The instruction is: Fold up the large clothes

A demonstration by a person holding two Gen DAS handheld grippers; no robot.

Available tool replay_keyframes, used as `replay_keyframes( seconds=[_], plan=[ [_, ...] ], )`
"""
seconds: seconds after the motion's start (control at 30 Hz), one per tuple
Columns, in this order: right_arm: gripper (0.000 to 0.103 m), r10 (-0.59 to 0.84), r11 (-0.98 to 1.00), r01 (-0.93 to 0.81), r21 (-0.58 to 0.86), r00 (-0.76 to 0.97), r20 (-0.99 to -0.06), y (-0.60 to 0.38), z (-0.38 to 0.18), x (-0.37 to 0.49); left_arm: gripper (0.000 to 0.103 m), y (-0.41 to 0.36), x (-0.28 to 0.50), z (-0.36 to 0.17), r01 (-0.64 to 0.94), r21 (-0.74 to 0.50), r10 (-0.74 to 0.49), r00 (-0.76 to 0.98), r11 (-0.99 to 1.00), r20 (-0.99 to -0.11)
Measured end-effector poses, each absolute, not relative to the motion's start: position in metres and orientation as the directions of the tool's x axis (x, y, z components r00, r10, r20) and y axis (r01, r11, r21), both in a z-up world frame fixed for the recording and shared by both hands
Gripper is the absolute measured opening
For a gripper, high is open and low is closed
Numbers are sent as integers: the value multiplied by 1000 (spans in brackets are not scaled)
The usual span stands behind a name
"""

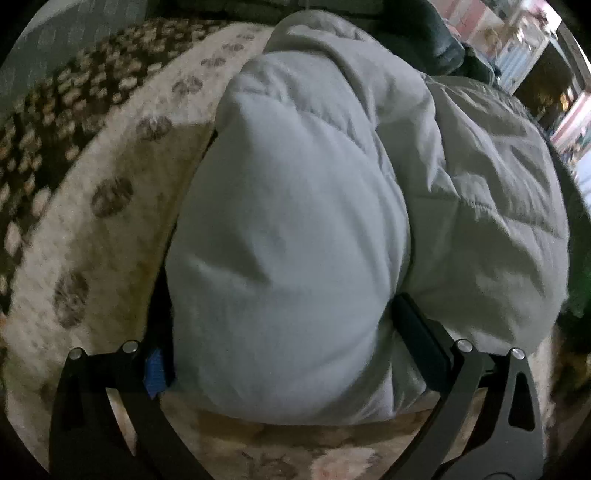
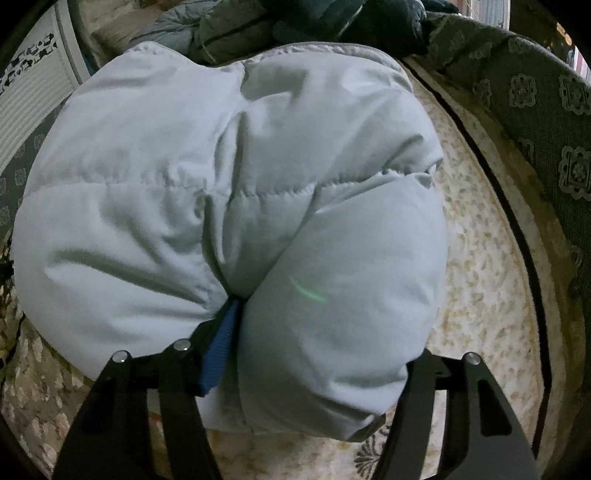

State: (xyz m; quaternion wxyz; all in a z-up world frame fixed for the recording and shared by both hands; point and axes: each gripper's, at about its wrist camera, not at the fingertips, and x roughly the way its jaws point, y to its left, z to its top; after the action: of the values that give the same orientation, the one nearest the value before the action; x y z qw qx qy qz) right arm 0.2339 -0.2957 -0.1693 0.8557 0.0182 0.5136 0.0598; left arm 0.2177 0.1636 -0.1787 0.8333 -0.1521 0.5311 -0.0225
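Left gripper (image 1: 280, 332), black two-finger tool with a blue pad on one finger, clamped around a thick padded fold of pale grey quilted puffer jacket (image 1: 369, 184), fabric bulging out between both fingers and filling the gap from pad to pad. Right gripper (image 2: 306, 354), same black build with a blue pad (image 2: 218, 354) on its near finger, likewise closed on a fat rolled edge of pale grey quilted puffer jacket (image 2: 221, 166), pads pressed into the stuffing on either side, jaws set fairly wide because of the bulk between them. Both tools angled steeply downward. Jacket bunched into a rounded, puffy heap, stitched quilting seams running across it, lying on a cream patterned carpet (image 1: 103, 221) with dark flower-like medallions along a pale border and a dense brown-and-cream field further out. Same carpet in the right wrist view (image 2: 480, 258), speckled cream, meeting a dark line and then a grey-green upholstered edge with embossed floral motifs (image 2: 535, 110) rising just beside it. Dark padded garments (image 2: 280, 26) piled beyond the far end of the jacket, touching or just behind its collar edge; which, cannot tell. Bright shelving with pink and white panels (image 1: 517, 40) far off at the upper right of the left wrist view, blurred. Faint green streak of light on the fabric near the right gripper.
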Motion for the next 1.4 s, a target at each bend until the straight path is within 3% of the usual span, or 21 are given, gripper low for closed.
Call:
replay_keyframes(
  seconds=[0.2, 0.33, 0.5, 0.57, 0.9, 1.0, 1.1, 1.17, 1.27, 1.4],
  plan=[
    [69, 134, 991, -67, 115, 460, -878, -306, -172, 242, 100, 155, 238, -173, -76, -277, -220, 425, 958, -878],
    [80, 162, 986, -48, 158, 442, -882, -316, -177, 250, 100, 153, 251, -179, -70, -282, -230, 407, 957, -884],
    [80, 219, 974, -46, 221, 422, -880, -324, -181, 262, 100, 147, 261, -174, -57, -217, -176, 407, 975, -897],
    [71, 237, 970, -53, 237, 431, -871, -324, -180, 263, 100, 145, 262, -172, -68, -203, -158, 406, 977, -900],
    [56, 181, 983, -71, 168, 473, -862, -307, -174, 257, 91, 124, 273, -161, -45, -127, -98, 400, 991, -911],
    [53, 145, 989, -71, 127, 480, -865, -301, -173, 258, 80, 111, 279, -153, -39, -109, -85, 401, 993, -912],
    [48, 96, 994, -86, 62, 481, -872, -289, -169, 257, 60, 97, 285, -141, -45, -65, -42, 396, 997, -917],
    [39, 36, 993, -116, -25, 493, -869, -277, -160, 259, 40, 88, 289, -128, -56, -27, -3, 391, 998, -920],
    [30, -3, 987, -136, -87, 525, -851, -268, -140, 255, 27, 78, 286, -110, -63, 5, 29, 392, 998, -919],
    [26, 27, 981, -166, -97, 616, -787, -266, -92, 225, 22, 67, 258, -71, -65, -8, 22, 448, 998, -894]
  ],
)
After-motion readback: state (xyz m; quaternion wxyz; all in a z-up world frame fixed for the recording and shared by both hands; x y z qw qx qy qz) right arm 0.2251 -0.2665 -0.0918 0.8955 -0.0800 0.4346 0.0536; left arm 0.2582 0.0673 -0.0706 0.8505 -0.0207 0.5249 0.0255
